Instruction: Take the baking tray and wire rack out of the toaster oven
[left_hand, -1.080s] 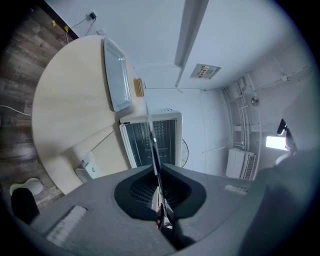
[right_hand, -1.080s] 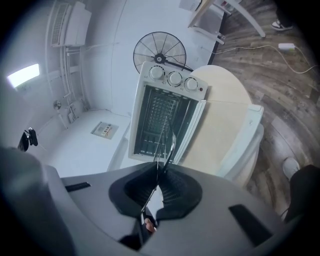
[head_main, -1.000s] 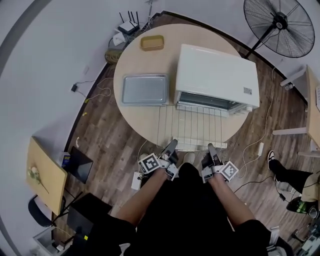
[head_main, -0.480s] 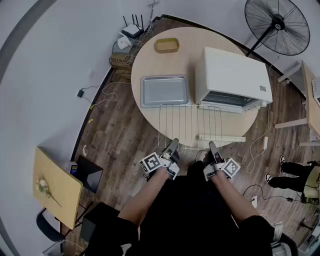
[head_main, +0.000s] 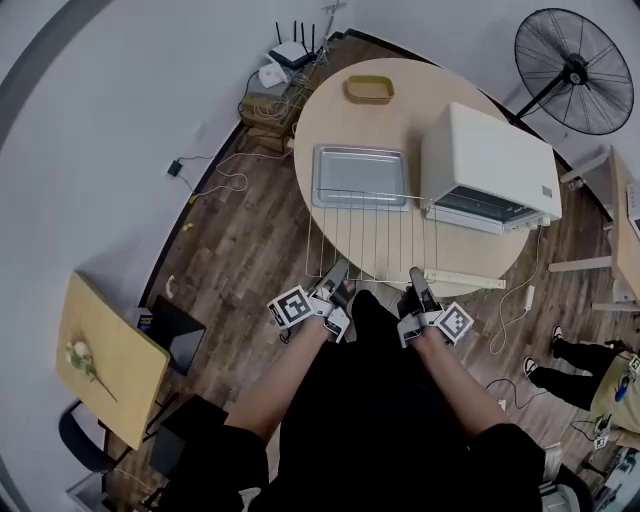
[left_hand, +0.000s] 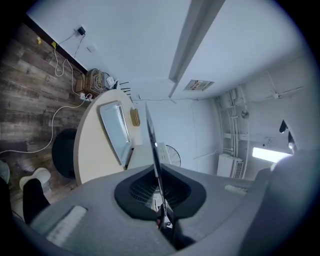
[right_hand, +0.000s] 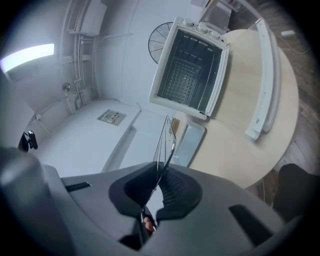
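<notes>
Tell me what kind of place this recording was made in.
Probably an office or lab room, not a home kitchen: the toaster oven sits on a round table, with a pedestal fan, a router and loose cables around it.

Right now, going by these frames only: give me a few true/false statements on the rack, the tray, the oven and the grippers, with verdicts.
1. The wire rack sits inside the toaster oven. False: it is out of the oven, held over the near edge of the table.
2. Both the left gripper and the right gripper are shut on the wire rack. True.
3. The baking tray lies on the table beside the toaster oven. True.
4. The oven door is closed. False: it is folded down open.
5. The yellow dish stands on top of the toaster oven. False: it is on the table, at the far edge.
</notes>
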